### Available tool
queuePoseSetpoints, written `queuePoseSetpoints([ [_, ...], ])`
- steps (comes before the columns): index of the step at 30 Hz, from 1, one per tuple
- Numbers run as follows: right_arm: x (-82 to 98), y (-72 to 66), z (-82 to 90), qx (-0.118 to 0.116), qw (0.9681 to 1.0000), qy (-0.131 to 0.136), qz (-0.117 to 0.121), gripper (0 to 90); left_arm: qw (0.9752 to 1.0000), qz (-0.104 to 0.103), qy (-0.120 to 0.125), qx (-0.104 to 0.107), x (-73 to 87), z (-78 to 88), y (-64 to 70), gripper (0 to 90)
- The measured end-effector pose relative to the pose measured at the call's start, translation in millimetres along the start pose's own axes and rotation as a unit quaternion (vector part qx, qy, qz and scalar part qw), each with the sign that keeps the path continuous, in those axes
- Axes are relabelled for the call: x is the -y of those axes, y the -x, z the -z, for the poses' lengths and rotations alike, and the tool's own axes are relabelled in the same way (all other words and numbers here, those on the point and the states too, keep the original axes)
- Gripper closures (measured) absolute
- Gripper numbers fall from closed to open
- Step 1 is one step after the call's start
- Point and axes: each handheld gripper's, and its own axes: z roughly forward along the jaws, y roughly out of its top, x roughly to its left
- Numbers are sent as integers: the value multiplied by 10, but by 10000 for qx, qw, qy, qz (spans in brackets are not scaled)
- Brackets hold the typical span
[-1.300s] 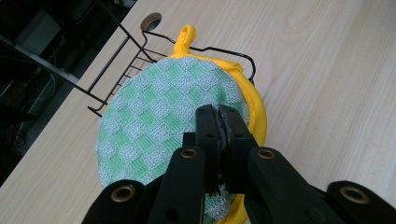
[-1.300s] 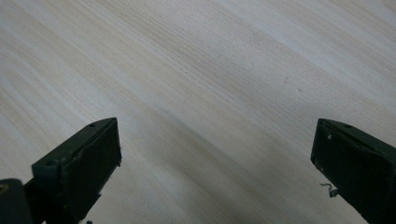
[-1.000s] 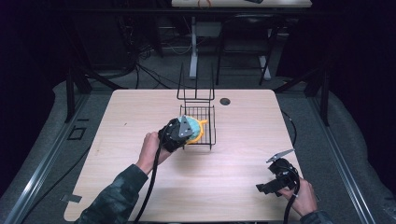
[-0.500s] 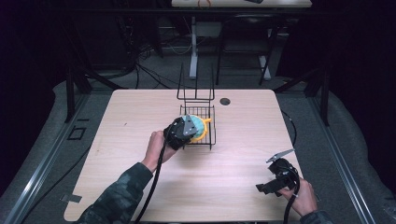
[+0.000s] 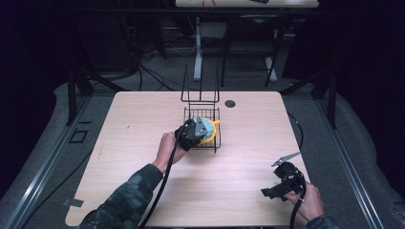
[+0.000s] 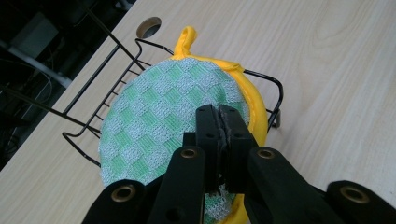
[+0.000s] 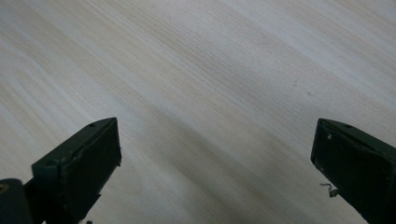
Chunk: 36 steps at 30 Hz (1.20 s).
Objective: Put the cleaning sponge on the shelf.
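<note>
A round green-and-white checked pot holder (image 6: 161,121) with a yellow rim and loop hangs over a black wire basket (image 6: 116,86). My left gripper (image 6: 219,119) is shut on the pot holder's near edge, its two black jaws pressed together on the cloth. In the high view the left gripper (image 5: 195,133) sits at the basket's (image 5: 216,114) near-left side with the pot holder (image 5: 210,130) inside the wire frame. My right gripper (image 5: 273,192) rests low at the table's front right, jaws wide apart over bare wood (image 7: 215,163) with nothing between them.
The basket has a tall wire handle (image 5: 200,88) at its far side. A round cable hole (image 5: 230,103) lies in the wooden table (image 5: 143,119) just right of the basket. Table legs and cables stand on the dark floor beyond the far edge.
My left gripper has carried the pot holder a little to the right and down, further into the wire basket. The right hand has stayed where it was.
</note>
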Motion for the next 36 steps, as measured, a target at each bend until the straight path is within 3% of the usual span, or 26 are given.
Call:
queuePoseSetpoints([
  [8,1,-2,2,-25,10000,30,-22,12,10000,21,23,-73,-18,-104,10,878],
  [14,1,-19,-4,-26,10000,16,-3,12,9999,140,-17,36,15,-176,-30,877],
  [30,3,-17,-5,-37,10000,9,-14,12,9996,260,-12,75,45,-323,-40,877],
  [36,2,0,0,-40,10000,-10,0,12,9997,230,-90,80,69,-382,-62,877],
])
